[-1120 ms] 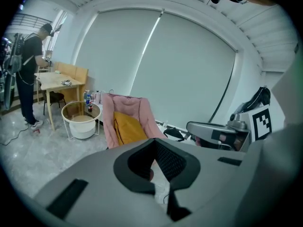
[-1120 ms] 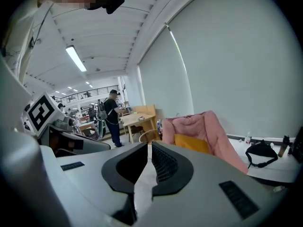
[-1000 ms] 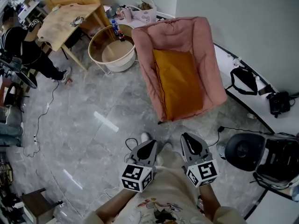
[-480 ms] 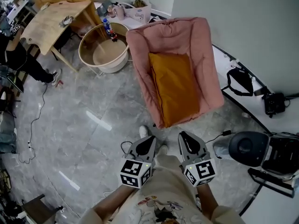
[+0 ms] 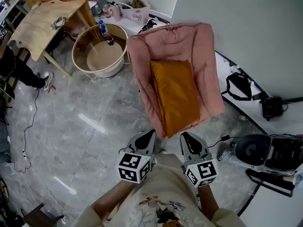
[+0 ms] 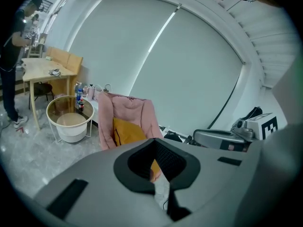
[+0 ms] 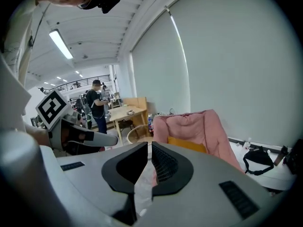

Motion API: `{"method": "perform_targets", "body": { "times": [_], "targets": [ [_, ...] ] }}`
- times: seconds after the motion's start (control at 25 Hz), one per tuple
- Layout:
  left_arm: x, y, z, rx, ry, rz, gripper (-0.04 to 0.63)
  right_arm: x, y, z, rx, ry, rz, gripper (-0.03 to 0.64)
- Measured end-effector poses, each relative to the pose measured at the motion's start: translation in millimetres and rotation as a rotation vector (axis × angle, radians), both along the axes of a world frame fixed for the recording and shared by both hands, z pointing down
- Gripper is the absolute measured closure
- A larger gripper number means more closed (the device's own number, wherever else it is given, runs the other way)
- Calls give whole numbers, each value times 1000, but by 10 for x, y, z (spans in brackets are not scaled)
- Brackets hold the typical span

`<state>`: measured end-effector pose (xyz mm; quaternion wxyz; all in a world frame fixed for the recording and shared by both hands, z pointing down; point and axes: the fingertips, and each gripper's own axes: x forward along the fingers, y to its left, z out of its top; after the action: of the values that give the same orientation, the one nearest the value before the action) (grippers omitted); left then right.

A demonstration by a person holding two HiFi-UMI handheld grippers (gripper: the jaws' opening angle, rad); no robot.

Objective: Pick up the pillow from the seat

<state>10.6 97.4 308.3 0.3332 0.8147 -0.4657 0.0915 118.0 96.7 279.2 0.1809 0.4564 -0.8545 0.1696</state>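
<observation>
An orange pillow (image 5: pixel 177 93) lies on the seat of a pink padded chair (image 5: pixel 208 74), ahead of both grippers. It also shows in the left gripper view as the pillow (image 6: pixel 127 131) and in the right gripper view as the pillow (image 7: pixel 187 144). My left gripper (image 5: pixel 147 135) is shut and empty, a short way in front of the chair's front edge. My right gripper (image 5: pixel 185 136) is shut and empty beside it, equally near the chair. In the left gripper view the left gripper (image 6: pixel 155 162) has its jaws together; so does the right gripper (image 7: pixel 149 161).
A round glass-topped side table (image 5: pixel 99 51) with bottles (image 5: pixel 105 32) stands left of the chair. A wooden table (image 5: pixel 40 25) sits at the far left. Black bags (image 5: pixel 239 86) and a round black device (image 5: pixel 253 149) lie right of the chair, with a cable (image 5: pixel 222 138) on the floor.
Both grippers have moved forward toward the chair, which now lies closer to them in the head view. Their jaws have stayed shut.
</observation>
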Motion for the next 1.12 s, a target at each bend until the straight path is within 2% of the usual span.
{"method": "perform_targets", "body": {
  "times": [0.24, 0.48, 0.72, 0.88, 1.12],
  "targets": [
    [-137, -208, 47, -6, 33, 22, 589, -92, -207, -30, 11, 29, 43, 591],
    [-104, -405, 156, -32, 44, 33, 589, -75, -578, -68, 34, 68, 10, 591],
    [-72, -680, 264, -52, 37, -23, 589, -23, -1025, -33, 45, 72, -62, 591],
    [-85, -902, 324, -64, 18, -89, 589, -43, -1274, 18, 27, 70, -127, 586],
    [99, -1120, 484, -107, 12, -125, 589, -45, -1592, 189, -28, 71, -269, 515]
  ]
}}
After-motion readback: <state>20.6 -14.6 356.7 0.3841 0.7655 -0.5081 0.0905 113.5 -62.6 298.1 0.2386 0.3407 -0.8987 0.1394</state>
